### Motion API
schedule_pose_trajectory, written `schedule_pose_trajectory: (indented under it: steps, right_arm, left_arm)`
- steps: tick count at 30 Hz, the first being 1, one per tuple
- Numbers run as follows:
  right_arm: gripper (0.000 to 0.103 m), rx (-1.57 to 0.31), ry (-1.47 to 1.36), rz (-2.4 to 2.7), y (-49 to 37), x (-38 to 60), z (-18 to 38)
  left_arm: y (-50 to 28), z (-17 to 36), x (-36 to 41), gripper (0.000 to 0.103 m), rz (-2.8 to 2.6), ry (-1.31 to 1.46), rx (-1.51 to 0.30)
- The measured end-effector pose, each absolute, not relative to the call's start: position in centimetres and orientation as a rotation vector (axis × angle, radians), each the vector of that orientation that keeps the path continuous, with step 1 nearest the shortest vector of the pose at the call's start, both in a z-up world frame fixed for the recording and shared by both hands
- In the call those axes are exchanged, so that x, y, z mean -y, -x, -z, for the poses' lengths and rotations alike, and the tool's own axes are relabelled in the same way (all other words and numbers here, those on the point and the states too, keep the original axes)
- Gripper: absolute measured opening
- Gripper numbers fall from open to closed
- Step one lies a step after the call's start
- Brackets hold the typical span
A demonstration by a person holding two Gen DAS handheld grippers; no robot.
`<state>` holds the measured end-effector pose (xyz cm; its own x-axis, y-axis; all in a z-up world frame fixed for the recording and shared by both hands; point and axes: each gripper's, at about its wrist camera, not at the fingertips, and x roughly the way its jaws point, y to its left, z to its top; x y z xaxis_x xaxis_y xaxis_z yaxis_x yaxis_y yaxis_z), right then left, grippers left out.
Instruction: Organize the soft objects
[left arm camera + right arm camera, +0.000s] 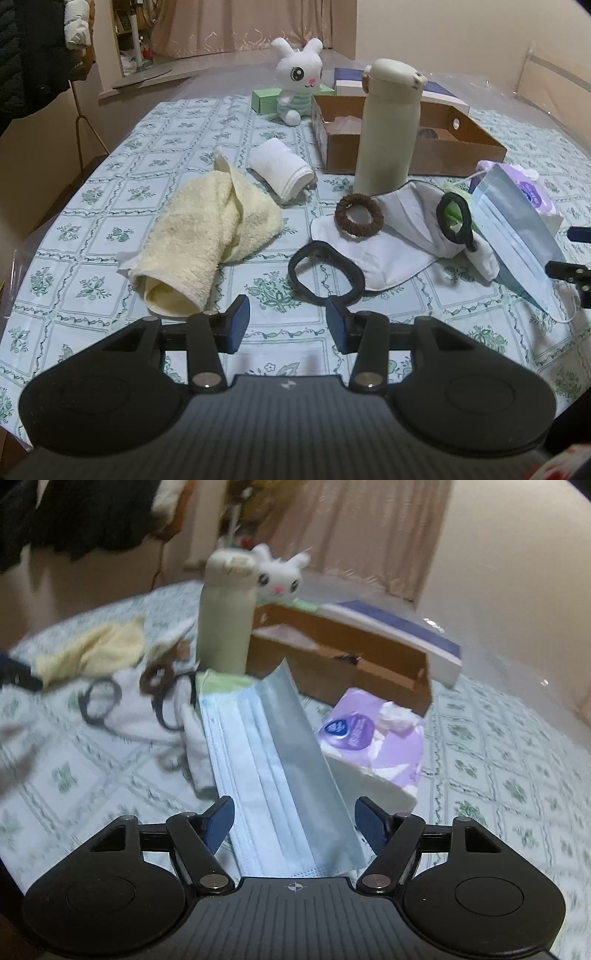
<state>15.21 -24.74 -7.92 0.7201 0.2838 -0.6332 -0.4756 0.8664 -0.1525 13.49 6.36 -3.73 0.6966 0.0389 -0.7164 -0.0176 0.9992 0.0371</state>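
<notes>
My left gripper (288, 325) is open and empty, low over the tablecloth, just short of a black hair band (321, 273). A cream towel (207, 236) lies to its left and a rolled white towel (280, 171) behind. A brown scrunchie (359, 215) and a second black band (455, 218) rest on a white cloth (391, 251). My right gripper (295, 823) is open, its fingers on either side of a blue face mask (273, 760), not closed on it. The mask also shows in the left wrist view (517, 236). A white plush bunny (299, 79) sits at the back.
A tall cream flask (386, 125) stands mid-table in front of an open cardboard box (424, 155). A purple tissue pack (373, 738) lies right of the mask. A green box (264, 99) and a blue-white box (402, 635) sit at the back. The right wrist view is motion-blurred.
</notes>
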Motion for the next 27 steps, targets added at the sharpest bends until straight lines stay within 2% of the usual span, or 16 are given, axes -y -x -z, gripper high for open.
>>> schedule_pose_trajectory:
  steps: [6,10,13,17,20,24,27]
  right_arm:
    - [0.072,-0.645,0.285,-0.481,-14.6,23.4,8.1]
    - [0.071,-0.771,-0.126,-0.484,-15.1,24.4,9.2]
    - [0.053,-0.827,-0.307,-0.462,-15.2,24.6,10.7]
    - [0.051,-0.891,-0.746,-0.386,-15.6,26.6,13.5]
    - [0.051,-0.839,-0.958,-0.303,-15.7,27.5,15.0]
    - [0.051,-0.75,-0.899,-0.244,-15.8,27.4,14.1]
    - [0.051,-0.73,-0.658,-0.279,-16.1,26.6,12.1]
  left_arm:
    - [-14.0,4.4,-6.1,0.042,-0.031,-0.029,-0.813]
    - [-14.4,4.7,-5.8,0.042,-0.023,-0.03,-0.82]
    - [-14.4,4.9,-5.8,0.042,-0.017,-0.032,-0.821]
    - [-14.6,5.1,-5.8,0.042,-0.021,-0.027,-0.825]
    - [-14.6,5.3,-5.8,0.042,-0.02,-0.025,-0.829]
    - [-14.5,5.3,-5.8,0.042,-0.015,-0.028,-0.83]
    - [-14.5,5.4,-5.8,0.042,-0.016,-0.024,-0.833]
